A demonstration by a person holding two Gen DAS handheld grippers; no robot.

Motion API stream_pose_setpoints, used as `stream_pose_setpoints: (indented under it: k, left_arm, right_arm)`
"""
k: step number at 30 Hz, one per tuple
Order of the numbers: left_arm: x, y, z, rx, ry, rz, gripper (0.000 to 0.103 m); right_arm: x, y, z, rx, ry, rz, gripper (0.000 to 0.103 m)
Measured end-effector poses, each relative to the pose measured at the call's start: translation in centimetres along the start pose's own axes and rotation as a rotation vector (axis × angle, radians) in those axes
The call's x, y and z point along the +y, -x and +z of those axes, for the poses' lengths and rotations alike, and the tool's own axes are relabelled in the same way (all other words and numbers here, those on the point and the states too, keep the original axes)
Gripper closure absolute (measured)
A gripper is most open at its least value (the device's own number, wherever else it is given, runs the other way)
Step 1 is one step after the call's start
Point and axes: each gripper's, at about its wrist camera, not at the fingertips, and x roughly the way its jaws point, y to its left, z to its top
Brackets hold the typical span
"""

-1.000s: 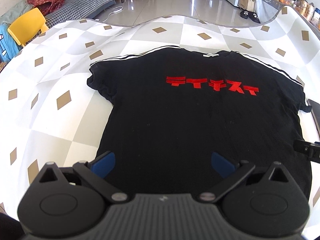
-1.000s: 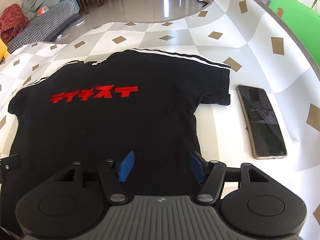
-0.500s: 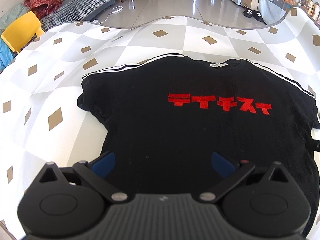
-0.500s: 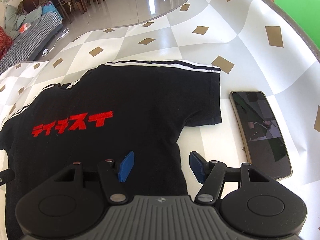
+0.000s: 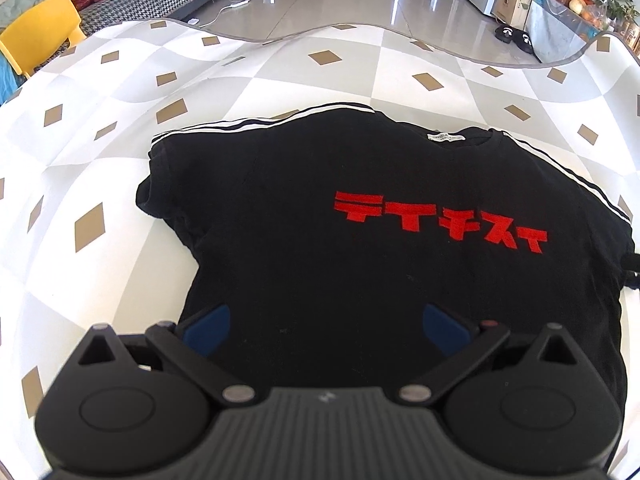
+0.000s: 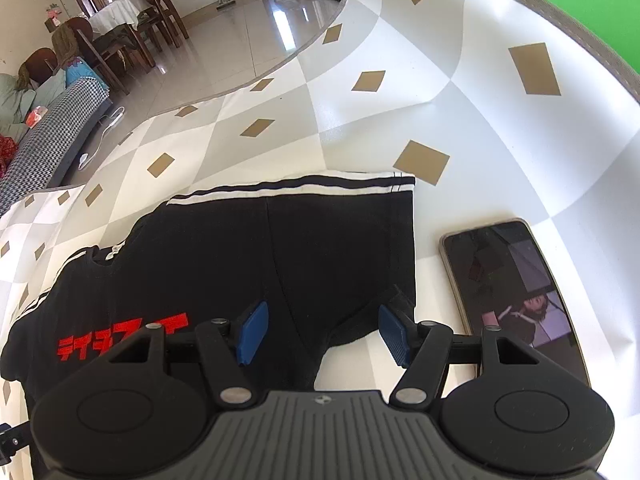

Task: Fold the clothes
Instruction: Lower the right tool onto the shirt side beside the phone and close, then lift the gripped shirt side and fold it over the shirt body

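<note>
The black T-shirt [image 5: 360,248] lies flat, print up, on the checked tablecloth [image 5: 100,152], collar far and its long axis running near to far; the right gripper [image 6: 320,334], released and empty, hangs over the right sleeve [image 6: 340,248], nearer a graspable edge than the left gripper [image 5: 326,326], spread wide over the shirt's lower body. A phone [image 6: 516,292] lies just beside that sleeve, close enough to get caught in a fold.

Phone [image 6: 516,292] right of T-shirt [image 6: 248,264]

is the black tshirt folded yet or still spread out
Spread flat: the black t-shirt lies front up on the table, both sleeves out, red lettering fully showing.
</note>
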Motion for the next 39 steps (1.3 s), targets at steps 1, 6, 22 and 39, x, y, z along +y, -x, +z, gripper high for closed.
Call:
stream_pose_setpoints:
  k: [1,6,22,39]
  left_arm:
    - [-0.1,0.0,0.0,-0.003,-0.002,0.001,0.0]
    - [-0.4,-0.3,0.3,-0.005,0.0,0.021,0.0]
    - [-1.1,-1.5,0.4,0.042,0.0,-0.001,0.0]
    - [-0.9,-1.9,0.3,0.06,0.008,0.011,0.0]
  right_arm:
    - [-0.2,-0.2,0.2,-0.004,-0.002,-0.004,0.042]
    - [-1.3,-1.6,1.2,-0.024,-0.017,-0.024,0.042]
    - [-2.4,-4.5,2.4,-0.085,0.031,-0.098,0.042]
    - [-1.8,-3.9,2.6,-0.143,0.049,-0.113,0.097]
